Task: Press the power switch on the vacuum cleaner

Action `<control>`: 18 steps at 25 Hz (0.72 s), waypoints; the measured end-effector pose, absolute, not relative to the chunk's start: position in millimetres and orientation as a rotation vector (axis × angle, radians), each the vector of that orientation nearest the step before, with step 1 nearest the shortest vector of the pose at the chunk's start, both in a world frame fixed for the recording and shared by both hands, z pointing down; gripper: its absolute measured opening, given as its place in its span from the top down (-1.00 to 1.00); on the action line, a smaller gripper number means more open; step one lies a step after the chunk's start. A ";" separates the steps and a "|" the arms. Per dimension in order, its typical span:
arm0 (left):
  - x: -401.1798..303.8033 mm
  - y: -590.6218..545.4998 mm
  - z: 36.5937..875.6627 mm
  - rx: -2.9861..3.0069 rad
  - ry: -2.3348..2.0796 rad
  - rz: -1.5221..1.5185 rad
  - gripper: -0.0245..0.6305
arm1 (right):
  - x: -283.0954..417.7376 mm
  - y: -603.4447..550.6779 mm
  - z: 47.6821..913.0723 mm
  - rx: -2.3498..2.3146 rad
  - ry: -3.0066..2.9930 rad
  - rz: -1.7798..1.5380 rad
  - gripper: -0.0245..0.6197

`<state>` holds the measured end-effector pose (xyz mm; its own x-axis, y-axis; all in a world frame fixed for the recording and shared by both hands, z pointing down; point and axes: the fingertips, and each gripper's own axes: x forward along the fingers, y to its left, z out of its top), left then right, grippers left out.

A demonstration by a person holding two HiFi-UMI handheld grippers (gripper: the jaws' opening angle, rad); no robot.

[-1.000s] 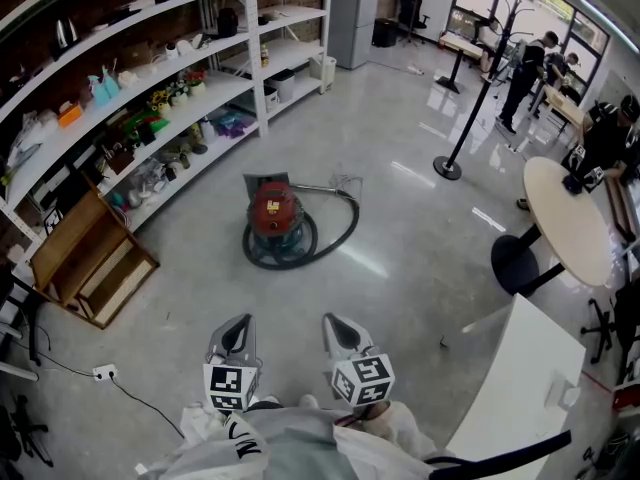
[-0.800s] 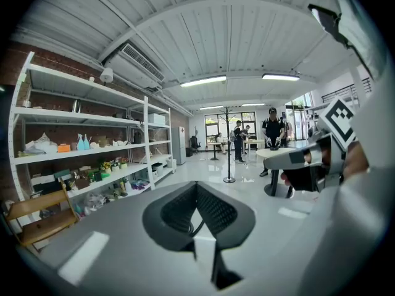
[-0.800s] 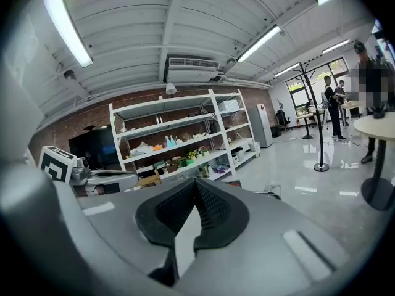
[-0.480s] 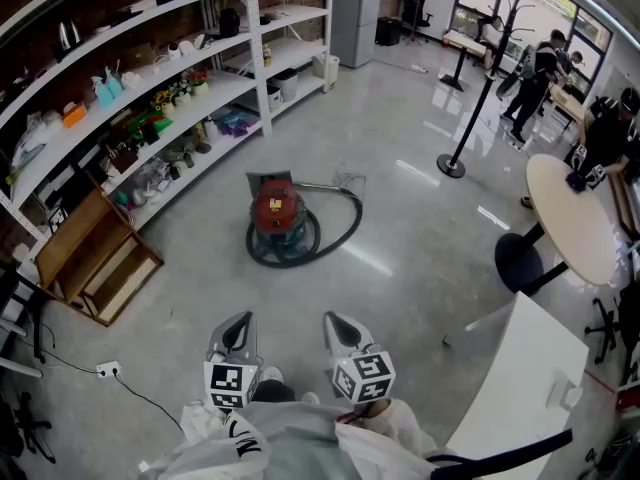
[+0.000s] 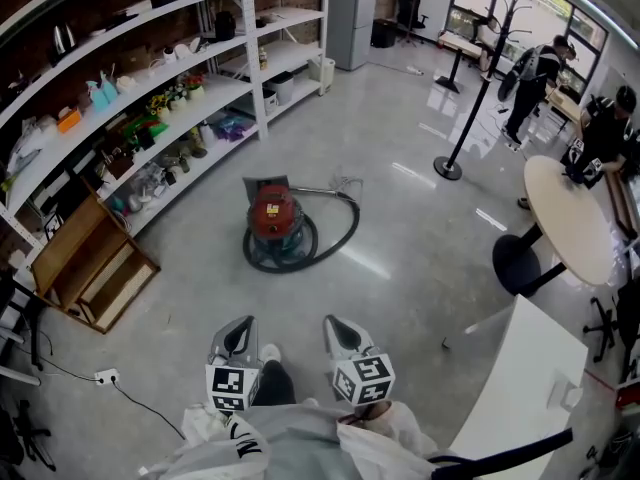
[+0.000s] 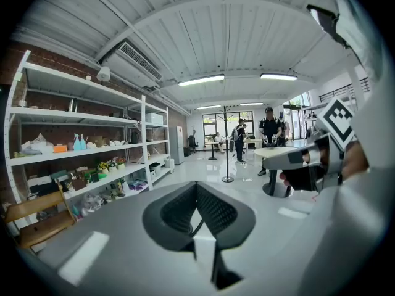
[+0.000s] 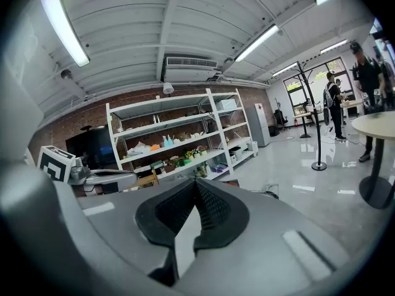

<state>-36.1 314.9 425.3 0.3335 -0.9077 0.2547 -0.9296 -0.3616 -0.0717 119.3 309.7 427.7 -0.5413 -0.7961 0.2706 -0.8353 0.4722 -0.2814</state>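
We hold the left gripper (image 5: 238,330) and right gripper (image 5: 340,332), jaws together on nothing, well short of the vacuum cleaner (image 5: 273,214); our shoe (image 5: 268,354) has just stepped toward it, its switch unpressed.

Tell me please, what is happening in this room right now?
A person holds the left gripper and the right gripper close to the body, both shut and empty. The red vacuum cleaner stands on the floor some way ahead, near the shelves, with its hose looped around it. Nothing touches it, so its power switch is not yet pressed.
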 end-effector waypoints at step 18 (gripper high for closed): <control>-73.9 232.9 430.7 2.444 -1.730 0.338 0.93 | 87.5 231.0 428.2 1.432 -2.565 0.576 0.92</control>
